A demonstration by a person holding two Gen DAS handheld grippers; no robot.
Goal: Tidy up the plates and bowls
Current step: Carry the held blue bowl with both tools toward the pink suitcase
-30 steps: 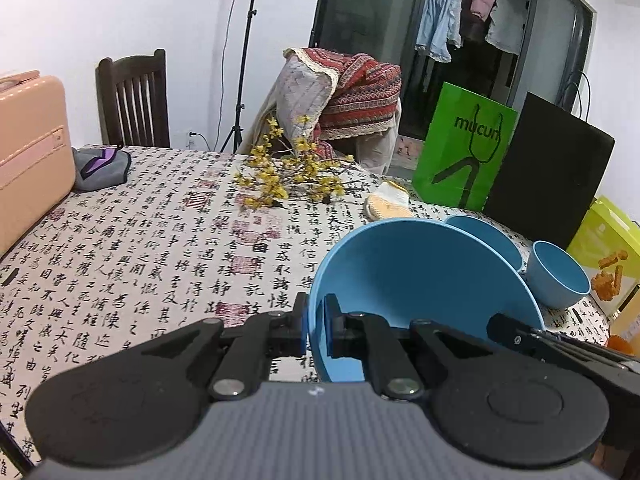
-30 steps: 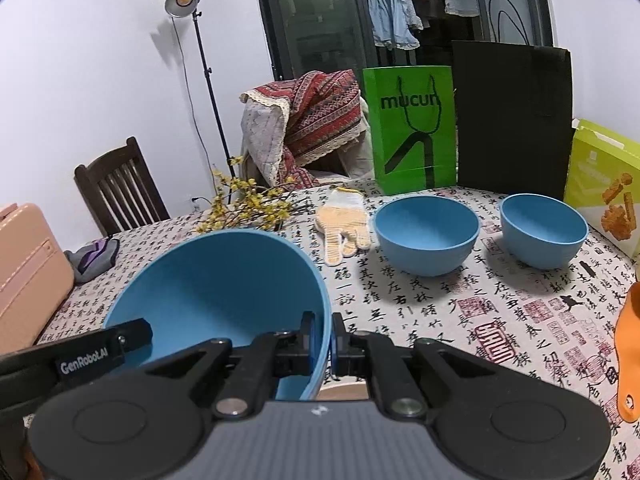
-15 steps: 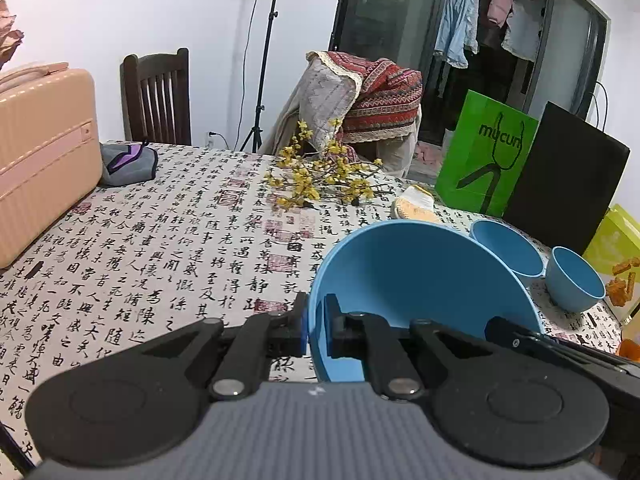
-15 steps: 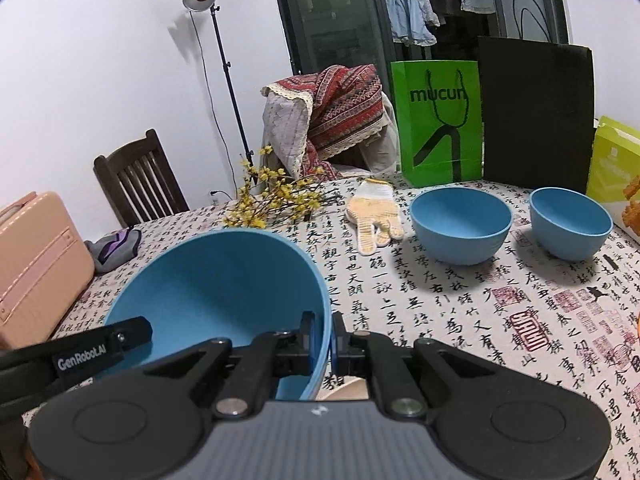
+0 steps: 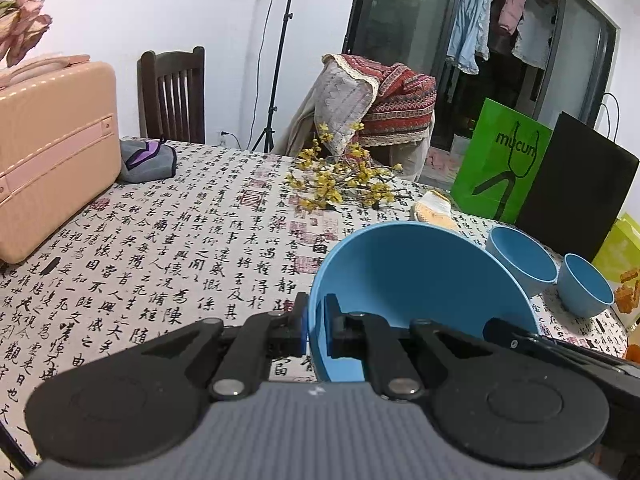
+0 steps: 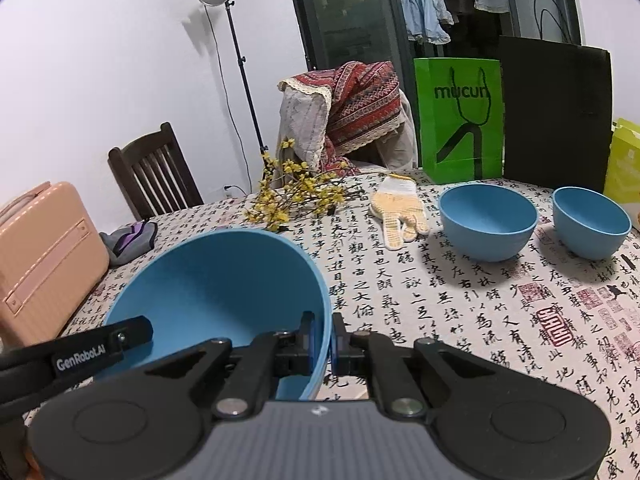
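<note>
A large blue bowl (image 5: 420,276) (image 6: 224,280) is held above the table between both grippers. My left gripper (image 5: 315,330) is shut on its left rim. My right gripper (image 6: 323,342) is shut on its right rim. Each view shows the other gripper's black finger at the bowl's far side. A medium blue bowl (image 6: 486,220) (image 5: 522,258) and a small blue bowl (image 6: 590,220) (image 5: 584,286) stand upright on the table to the right, side by side and apart.
The table (image 5: 168,248) has a calligraphy-print cloth. A pink suitcase (image 5: 48,152) and grey pouch (image 5: 146,160) lie at left. Yellow flower sprigs (image 6: 296,196) and a knitted glove (image 6: 400,208) lie behind. Green (image 6: 460,120) and black (image 6: 556,112) bags stand at the back right.
Both grippers have carried the large bowl leftward across the table; the two smaller bowls and the bags have slid right in both views. Grips unchanged.
</note>
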